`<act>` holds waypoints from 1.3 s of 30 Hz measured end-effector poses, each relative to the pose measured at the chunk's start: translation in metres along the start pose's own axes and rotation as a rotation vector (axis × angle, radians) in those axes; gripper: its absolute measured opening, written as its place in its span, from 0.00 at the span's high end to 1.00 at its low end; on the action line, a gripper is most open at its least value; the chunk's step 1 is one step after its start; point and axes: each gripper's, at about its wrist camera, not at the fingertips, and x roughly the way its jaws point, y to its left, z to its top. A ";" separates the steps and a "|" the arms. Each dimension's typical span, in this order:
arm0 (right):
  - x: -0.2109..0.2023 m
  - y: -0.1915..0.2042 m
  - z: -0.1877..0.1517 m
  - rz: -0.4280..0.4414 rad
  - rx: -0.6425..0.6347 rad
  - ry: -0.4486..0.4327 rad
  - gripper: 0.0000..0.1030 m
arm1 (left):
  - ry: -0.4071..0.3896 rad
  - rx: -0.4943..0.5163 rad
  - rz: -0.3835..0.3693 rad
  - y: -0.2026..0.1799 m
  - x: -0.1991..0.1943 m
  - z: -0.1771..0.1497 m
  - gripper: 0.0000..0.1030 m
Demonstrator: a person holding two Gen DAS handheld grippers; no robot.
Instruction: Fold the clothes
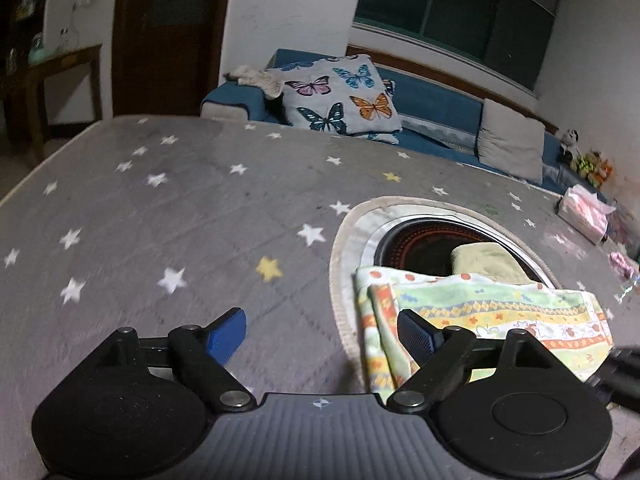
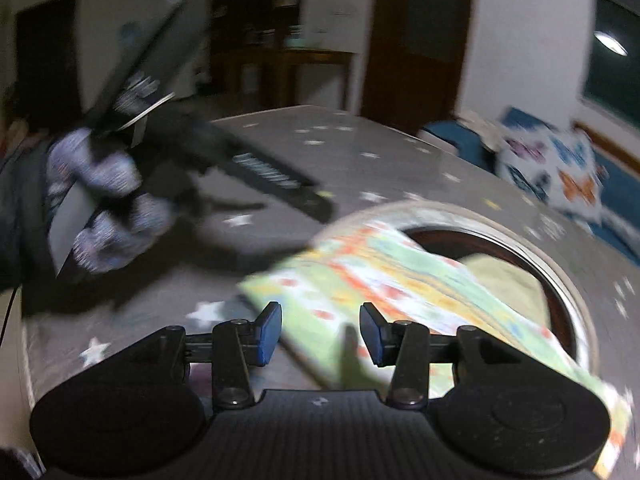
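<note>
The printed cloth (image 1: 480, 316) lies in a flat, layered rectangle on the grey star-patterned table cover (image 1: 180, 208), partly over the round opening (image 1: 432, 240) at the right. It looks folded into at least 2 layers, but I cannot tell if more folds are wanted. A yellow-green cloth (image 1: 486, 262) sits inside the opening, just behind it.

The left gripper (image 1: 322, 334) has its fingers wide apart and holds nothing. The right gripper (image 2: 320, 332) also has its fingers apart, empty, just near the close edge of the cloth. In the right wrist view a gloved hand (image 2: 104, 204) holds the other tool at the far left, blurred.

The risk I see: the cloth hangs over the hole without support, so a push or a 1-layer pinch may spoil the fold or drop it inside.
</note>
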 end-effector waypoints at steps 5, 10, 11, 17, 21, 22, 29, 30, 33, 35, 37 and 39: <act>0.023 0.034 0.003 -0.017 -0.121 0.021 0.59 | 0.017 -0.060 -0.059 0.009 -0.009 -0.006 0.18; 0.032 0.036 0.007 -0.044 -0.105 0.032 0.77 | 0.037 -0.091 -0.114 0.008 -0.013 -0.011 0.17; 0.032 0.034 0.008 -0.048 -0.090 0.034 0.82 | 0.042 -0.098 -0.125 0.007 -0.014 -0.012 0.17; 0.013 0.013 0.015 -0.012 0.050 -0.008 0.89 | 0.096 -0.223 -0.196 0.006 -0.004 -0.011 0.19; -0.002 0.002 0.018 -0.001 0.105 -0.039 0.90 | 0.150 -0.315 -0.262 0.003 0.005 -0.011 0.20; -0.006 0.000 0.018 0.001 0.109 -0.046 0.90 | 0.160 -0.333 -0.277 0.001 0.006 -0.010 0.21; -0.020 -0.004 0.013 0.030 0.122 -0.067 0.90 | 0.227 -0.390 -0.339 -0.011 0.027 -0.015 0.79; -0.021 -0.005 0.011 0.040 0.128 -0.066 0.91 | 0.229 -0.391 -0.335 -0.012 0.028 -0.016 0.87; -0.030 -0.015 0.004 0.049 0.172 -0.068 0.90 | 0.233 -0.374 -0.306 -0.013 0.030 -0.018 0.88; -0.038 -0.030 -0.003 0.029 0.215 -0.071 0.90 | 0.228 -0.364 -0.303 -0.014 0.029 -0.019 0.88; -0.042 -0.048 -0.010 -0.017 0.257 -0.064 0.90 | 0.224 -0.355 -0.298 -0.015 0.029 -0.019 0.88; -0.043 -0.070 -0.020 -0.083 0.305 -0.044 0.90 | 0.220 -0.348 -0.294 -0.016 0.028 -0.018 0.88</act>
